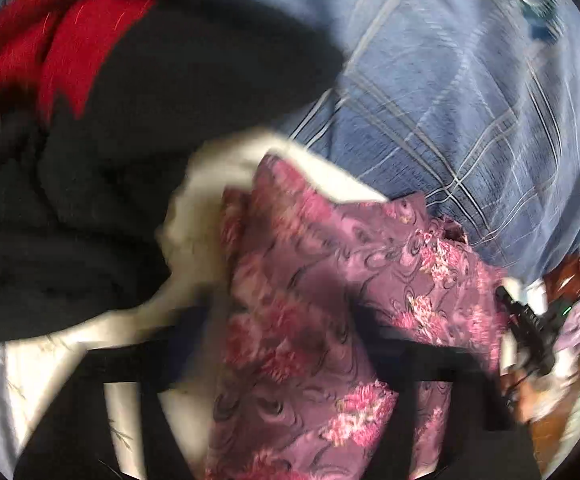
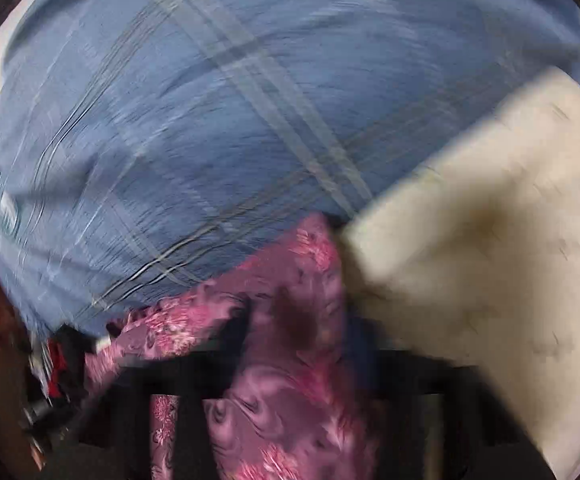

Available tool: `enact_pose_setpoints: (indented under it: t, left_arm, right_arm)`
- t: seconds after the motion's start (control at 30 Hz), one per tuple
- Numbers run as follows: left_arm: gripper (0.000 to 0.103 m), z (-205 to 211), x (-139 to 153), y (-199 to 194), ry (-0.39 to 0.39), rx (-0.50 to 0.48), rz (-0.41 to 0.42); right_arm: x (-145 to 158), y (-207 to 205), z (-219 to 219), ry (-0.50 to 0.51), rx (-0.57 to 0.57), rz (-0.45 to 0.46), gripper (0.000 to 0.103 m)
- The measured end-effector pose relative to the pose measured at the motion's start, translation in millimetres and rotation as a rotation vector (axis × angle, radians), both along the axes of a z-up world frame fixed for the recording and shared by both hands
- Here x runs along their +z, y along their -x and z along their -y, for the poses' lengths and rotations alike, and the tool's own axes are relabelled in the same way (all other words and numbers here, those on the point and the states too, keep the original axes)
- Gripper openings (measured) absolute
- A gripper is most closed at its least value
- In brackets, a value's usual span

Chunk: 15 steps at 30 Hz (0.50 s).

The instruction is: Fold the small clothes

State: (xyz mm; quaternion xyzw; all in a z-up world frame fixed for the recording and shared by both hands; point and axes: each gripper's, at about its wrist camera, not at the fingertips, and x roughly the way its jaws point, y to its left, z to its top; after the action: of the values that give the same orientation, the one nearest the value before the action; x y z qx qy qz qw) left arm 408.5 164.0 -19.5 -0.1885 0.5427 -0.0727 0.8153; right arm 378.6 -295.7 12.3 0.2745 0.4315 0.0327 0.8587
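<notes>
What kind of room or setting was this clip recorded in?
Most likely a bedroom, with clothes being folded on a bed, though blur limits certainty. A blue plaid bedsheet covers the whole work surface, a cream pillow-like cloth lies on it, and a pile of black and red clothing sits beside the pink floral garment.

A blue bedspread (image 1: 470,92) with pale crossing stripes fills the upper right of the left view and the upper half of the right view (image 2: 210,112). A dark blanket (image 1: 138,128) lies at the left view's upper left, a red patch (image 1: 66,56) on it. Both pictures are motion-blurred.
</notes>
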Motion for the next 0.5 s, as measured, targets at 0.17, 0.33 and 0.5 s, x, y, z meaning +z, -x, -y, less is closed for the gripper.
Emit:
enact_pose_setpoints:
  t: [0.17, 0.33, 0.5]
  left_arm:
    - [0.006, 9, -3, -7, -0.160, 0.040, 0.038]
    - [0.009, 3, 1, -8, -0.168, 0.085, 0.026]
    - [0.038, 14, 50, 22, -0.099, 0.047, 0.172]
  right_arm:
    - [25, 4, 4, -0.015, -0.009, 0.145, 0.003]
    - [-17, -4, 15, 0.065, -0.066, -0.096, 0.015]
    - [21, 32, 0, -0.047, 0.025, 0.130, 0.015]
